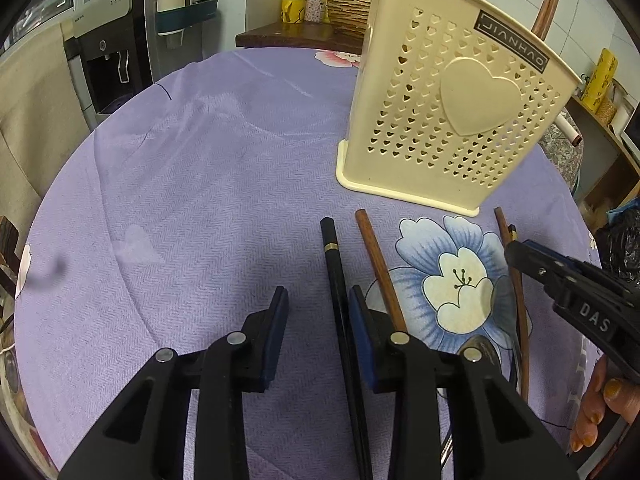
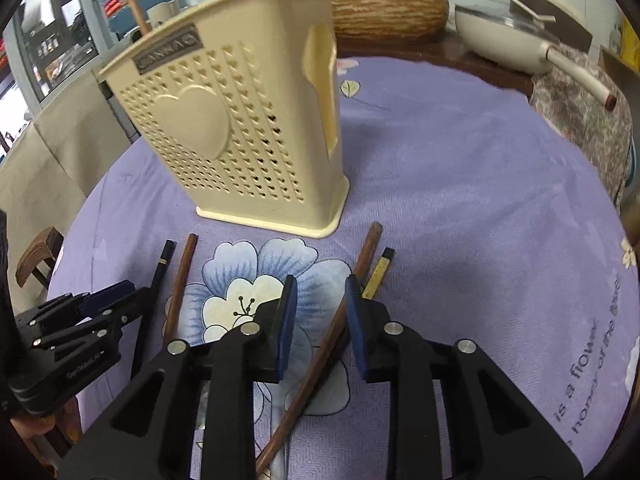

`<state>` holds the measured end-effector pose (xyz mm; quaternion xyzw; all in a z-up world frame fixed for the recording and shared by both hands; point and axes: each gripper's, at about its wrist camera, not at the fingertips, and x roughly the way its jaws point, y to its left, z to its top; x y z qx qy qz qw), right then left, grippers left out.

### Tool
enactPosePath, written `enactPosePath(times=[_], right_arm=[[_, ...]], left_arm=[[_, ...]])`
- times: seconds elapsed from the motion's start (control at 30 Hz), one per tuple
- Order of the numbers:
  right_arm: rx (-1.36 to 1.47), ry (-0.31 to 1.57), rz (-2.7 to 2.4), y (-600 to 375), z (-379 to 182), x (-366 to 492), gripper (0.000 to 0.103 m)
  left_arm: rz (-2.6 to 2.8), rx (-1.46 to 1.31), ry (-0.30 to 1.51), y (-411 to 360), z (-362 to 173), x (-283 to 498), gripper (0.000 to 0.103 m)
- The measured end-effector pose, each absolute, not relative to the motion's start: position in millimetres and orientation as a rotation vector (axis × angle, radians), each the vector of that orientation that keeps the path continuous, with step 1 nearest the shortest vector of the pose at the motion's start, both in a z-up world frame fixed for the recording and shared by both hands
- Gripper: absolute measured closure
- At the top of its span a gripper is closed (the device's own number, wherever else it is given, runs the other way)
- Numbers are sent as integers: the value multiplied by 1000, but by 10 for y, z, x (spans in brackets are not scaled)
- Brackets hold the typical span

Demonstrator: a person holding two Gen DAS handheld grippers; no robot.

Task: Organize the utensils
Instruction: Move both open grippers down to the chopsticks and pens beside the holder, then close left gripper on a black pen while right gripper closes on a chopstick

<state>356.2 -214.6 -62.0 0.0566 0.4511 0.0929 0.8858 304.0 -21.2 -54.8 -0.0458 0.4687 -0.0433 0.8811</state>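
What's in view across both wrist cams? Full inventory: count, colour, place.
utensil holder: 1, cream, heart perforations, upright on the cloth
brown chopsticks in holder: ends sticking out the top, count unclear
black chopstick: 1, gold band, between the left fingers
brown chopstick: 1, right of the black one
brown chopstick: 1, between the right fingers
yellow-and-black chopstick: 1, beside it
tablecloth: 1, purple, flower print
pan: 1, cream, background
left gripper: open
right gripper: open

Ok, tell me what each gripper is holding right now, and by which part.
Nothing is held. The left gripper is open around the black chopstick; the right gripper is open around a brown chopstick. Neither is clamped.
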Motion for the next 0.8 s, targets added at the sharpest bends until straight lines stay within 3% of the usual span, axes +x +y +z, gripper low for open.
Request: enactPosePath(times=[0.63, 0.8], right_arm=[[51, 963, 75, -2041, -766, 3846, 87], [45, 946, 55, -2007, -767, 3810, 92]], left_arm=[[-77, -68, 989, -275, -533, 3086, 73], [-69, -53, 998, -292, -534, 3123, 93]])
